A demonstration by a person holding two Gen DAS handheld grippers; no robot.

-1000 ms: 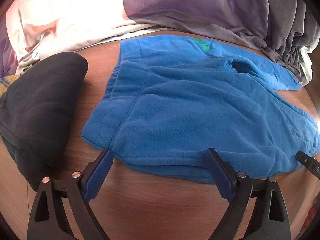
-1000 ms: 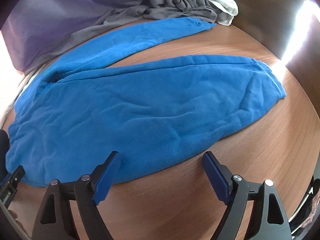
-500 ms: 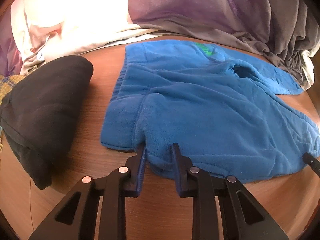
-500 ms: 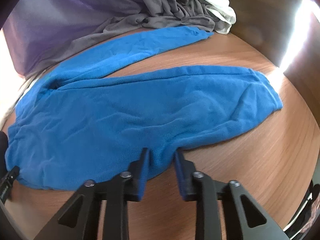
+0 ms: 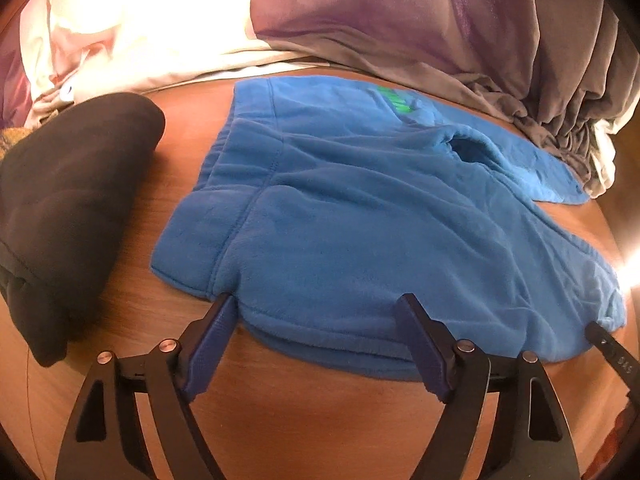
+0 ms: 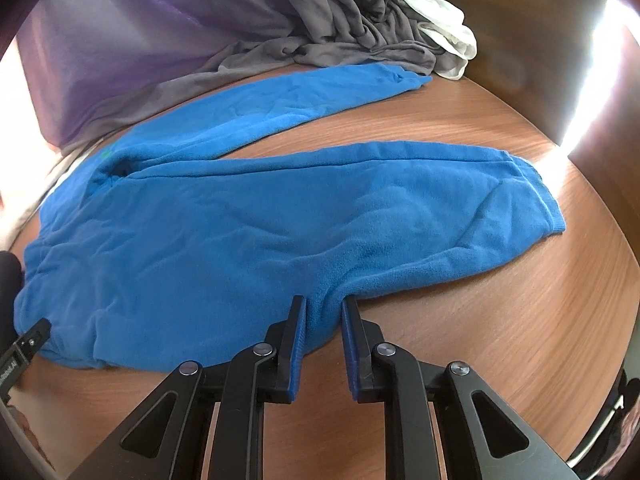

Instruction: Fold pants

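Blue fleece pants (image 6: 248, 232) flat on wooden table (image 6: 500, 320), legs splayed. Right tool (image 6: 323, 308) angled down, pinching near leg edge. Left tool (image 5: 320, 308) angled down at waist end, jaws just reopened, spread, straddling the near hem, not gripping.

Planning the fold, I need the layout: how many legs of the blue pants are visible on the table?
2: the near leg lies straight ahead; the far leg angles toward the grey clothes.

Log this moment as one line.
left gripper: just reopened, astride blue pants hem | right gripper: shut on near edge
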